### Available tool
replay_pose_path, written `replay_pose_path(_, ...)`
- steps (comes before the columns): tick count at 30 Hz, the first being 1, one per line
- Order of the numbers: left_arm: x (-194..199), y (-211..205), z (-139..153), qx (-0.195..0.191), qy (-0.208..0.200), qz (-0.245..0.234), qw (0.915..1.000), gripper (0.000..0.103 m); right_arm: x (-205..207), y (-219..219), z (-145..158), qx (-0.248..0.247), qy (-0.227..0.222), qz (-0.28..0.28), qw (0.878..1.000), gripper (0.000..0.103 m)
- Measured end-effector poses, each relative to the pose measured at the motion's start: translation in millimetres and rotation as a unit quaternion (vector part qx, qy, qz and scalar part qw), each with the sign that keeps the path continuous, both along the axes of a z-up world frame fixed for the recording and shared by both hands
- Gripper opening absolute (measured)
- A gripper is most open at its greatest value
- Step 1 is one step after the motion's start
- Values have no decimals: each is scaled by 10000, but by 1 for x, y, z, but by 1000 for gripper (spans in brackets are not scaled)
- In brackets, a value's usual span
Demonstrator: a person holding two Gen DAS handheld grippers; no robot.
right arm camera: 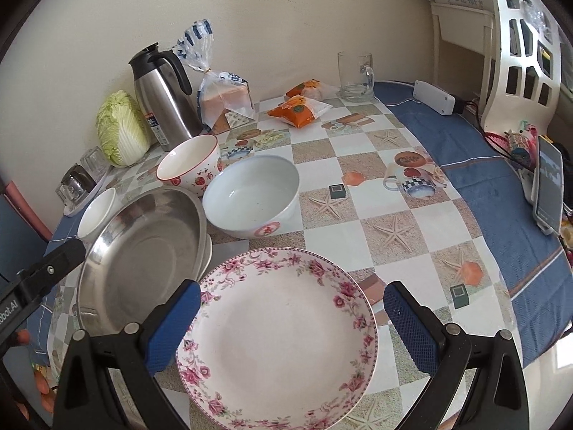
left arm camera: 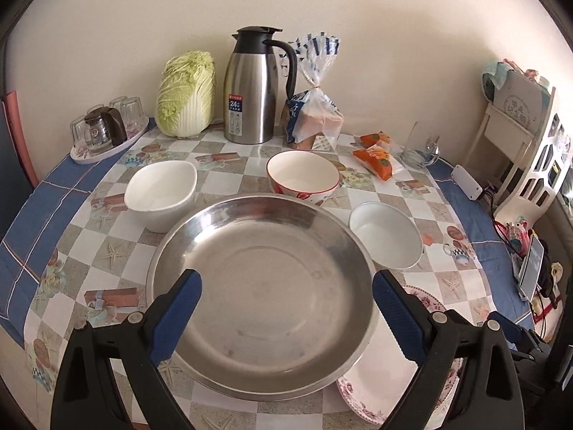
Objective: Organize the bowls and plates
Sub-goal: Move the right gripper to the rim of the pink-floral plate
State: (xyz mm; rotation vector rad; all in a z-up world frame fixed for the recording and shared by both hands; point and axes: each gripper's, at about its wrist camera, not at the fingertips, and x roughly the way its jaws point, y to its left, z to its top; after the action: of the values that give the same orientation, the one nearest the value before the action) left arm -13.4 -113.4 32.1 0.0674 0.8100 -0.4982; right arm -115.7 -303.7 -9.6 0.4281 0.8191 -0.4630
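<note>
A wide steel plate (left arm camera: 261,286) (right arm camera: 143,251) lies on the table right in front of my left gripper (left arm camera: 286,308), which hangs open above its near half. To its right lies a floral-rimmed white plate (right arm camera: 283,340) (left arm camera: 386,387), under my open right gripper (right arm camera: 292,317). Behind them stand a white squarish bowl (left arm camera: 161,193) (right arm camera: 96,211), a strawberry-patterned bowl (left arm camera: 304,179) (right arm camera: 189,165) and a pale blue-white bowl (left arm camera: 386,233) (right arm camera: 254,193). Nothing is held by either gripper.
At the back by the wall stand a cabbage (left arm camera: 186,96), a steel thermos jug (left arm camera: 254,86), bagged bread (left arm camera: 315,114), orange snack packs (right arm camera: 297,107), a glass mug (right arm camera: 354,75) and a tray of glasses (left arm camera: 104,132). A phone (right arm camera: 548,186) leans at the right table edge.
</note>
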Motion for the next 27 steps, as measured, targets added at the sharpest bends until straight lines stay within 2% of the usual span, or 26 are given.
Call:
replay_pose_path(5,-20,-12,2,-266,85,-179,9994,96,-10,-12,-6,89,151,-92,9998,103)
replay_pose_path(8,-28,-23,-2,-263,206,-322,9989,96,-14,-21,-13,197,302,-203,9991,103)
replay_pose_path(15,-34,-32,-18,-300,926,-316,9947,96,-22,-39,-32,578,564,-415,9959,103)
replay_pose_path(21,-41,-36,-26,-181,1153,-329,9926,96,-23,-43,-45,814,826,-537,9918,103)
replay_pose_path(27,-44,-39,-47,-247,1803,-320,9828,96,-18,-41,-55,971,1044,-499,9885,103)
